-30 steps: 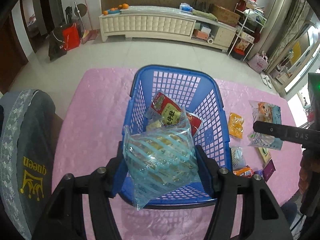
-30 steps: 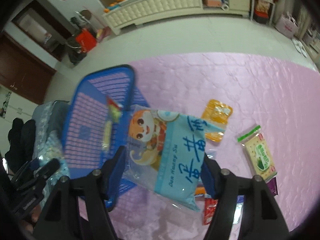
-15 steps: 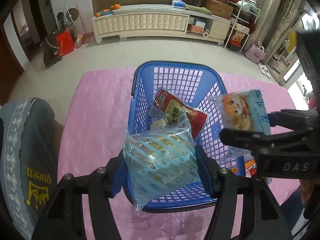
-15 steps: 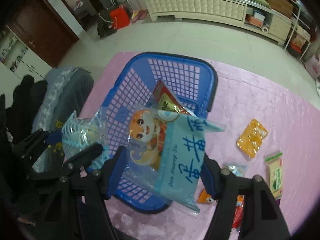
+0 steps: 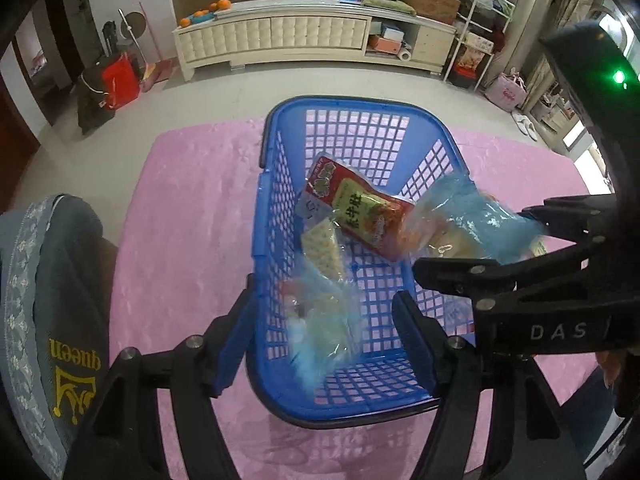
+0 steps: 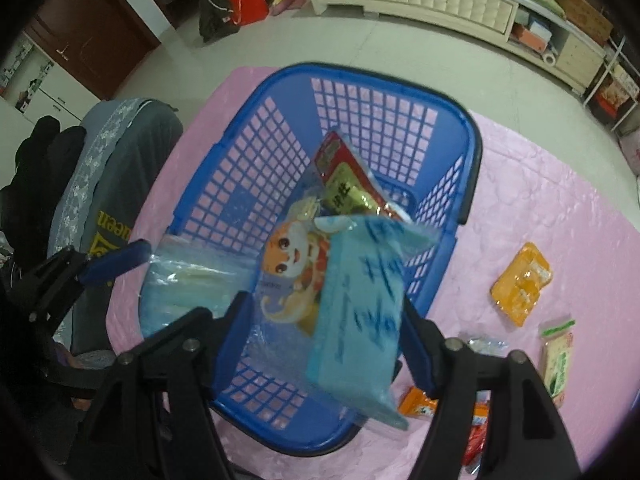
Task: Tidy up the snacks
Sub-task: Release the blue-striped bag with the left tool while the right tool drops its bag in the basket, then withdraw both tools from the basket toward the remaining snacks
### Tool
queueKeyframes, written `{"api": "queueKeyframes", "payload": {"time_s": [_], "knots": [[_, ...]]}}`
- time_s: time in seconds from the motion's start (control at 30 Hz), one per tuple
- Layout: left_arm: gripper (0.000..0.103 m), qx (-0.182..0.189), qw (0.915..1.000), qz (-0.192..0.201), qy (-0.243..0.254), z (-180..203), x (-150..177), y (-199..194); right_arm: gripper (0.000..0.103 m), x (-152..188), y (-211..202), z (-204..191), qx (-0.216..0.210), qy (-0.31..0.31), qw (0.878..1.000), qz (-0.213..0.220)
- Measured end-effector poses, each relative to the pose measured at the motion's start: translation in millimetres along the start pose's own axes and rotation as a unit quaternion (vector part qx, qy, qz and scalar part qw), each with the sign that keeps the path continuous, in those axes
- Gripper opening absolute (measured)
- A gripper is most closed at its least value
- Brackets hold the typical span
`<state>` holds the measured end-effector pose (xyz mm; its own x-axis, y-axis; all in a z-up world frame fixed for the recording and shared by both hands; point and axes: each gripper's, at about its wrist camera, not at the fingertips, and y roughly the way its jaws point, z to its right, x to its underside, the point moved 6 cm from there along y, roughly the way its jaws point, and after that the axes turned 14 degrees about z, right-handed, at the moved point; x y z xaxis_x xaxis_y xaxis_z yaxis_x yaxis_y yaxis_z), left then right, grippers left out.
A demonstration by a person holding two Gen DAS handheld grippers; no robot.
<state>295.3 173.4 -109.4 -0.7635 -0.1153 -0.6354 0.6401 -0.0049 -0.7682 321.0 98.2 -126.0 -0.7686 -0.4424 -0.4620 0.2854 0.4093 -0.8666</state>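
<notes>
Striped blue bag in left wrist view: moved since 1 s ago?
Yes. The striped blue bag has left the open left gripper and is dropping, blurred, into the blue basket.

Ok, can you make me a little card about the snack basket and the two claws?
basket: blue basket on the pink cloth
inside: red packet, cracker packet
left claw: open, blurry striped packet below it in the basket
right claw: above the basket, cartoon bag between its fingers; too blurred to tell if gripped
outside: orange packet, green packet
</notes>
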Motion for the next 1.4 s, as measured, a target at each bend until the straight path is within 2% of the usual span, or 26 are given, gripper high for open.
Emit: {"api": "queueKeyframes", "payload": {"time_s": [0.17, 0.6, 0.77, 0.87, 1.03, 1.4], "knots": [[0.073, 0.004, 0.9998, 0.011, -0.017, -2.9, -2.3, -15.3, 0.086, 0.0, -17.4, 0.2, 0.017, -0.001, 1.000, 0.026], [0.073, 0.002, 0.9989, 0.039, -0.024, 19.9, -2.2, -64.5, 0.086, 25.9, -84.5, 25.7, 0.017, 0.049, 0.996, 0.071], [0.073, 0.003, 0.9987, 0.051, -0.009, 40.5, -0.8, -81.9, 0.086, 42.7, -106.7, 37.3, 0.020, 0.058, 0.995, 0.080], [0.078, 0.006, 0.9982, 0.060, 0.000, 55.4, -0.7, -91.9, 0.086, 53.2, -119.2, 46.3, 0.021, 0.067, 0.994, 0.088], [0.078, 0.018, 0.9972, 0.072, 0.009, 81.8, 1.5, -102.5, 0.086, 74.4, -142.1, 70.5, 0.029, 0.084, 0.991, 0.101], [0.079, 0.049, 0.9969, 0.056, 0.026, 146.5, 10.4, -93.2, 0.086, 114.6, -176.8, 131.1, 0.060, 0.126, 0.984, 0.110]]}}
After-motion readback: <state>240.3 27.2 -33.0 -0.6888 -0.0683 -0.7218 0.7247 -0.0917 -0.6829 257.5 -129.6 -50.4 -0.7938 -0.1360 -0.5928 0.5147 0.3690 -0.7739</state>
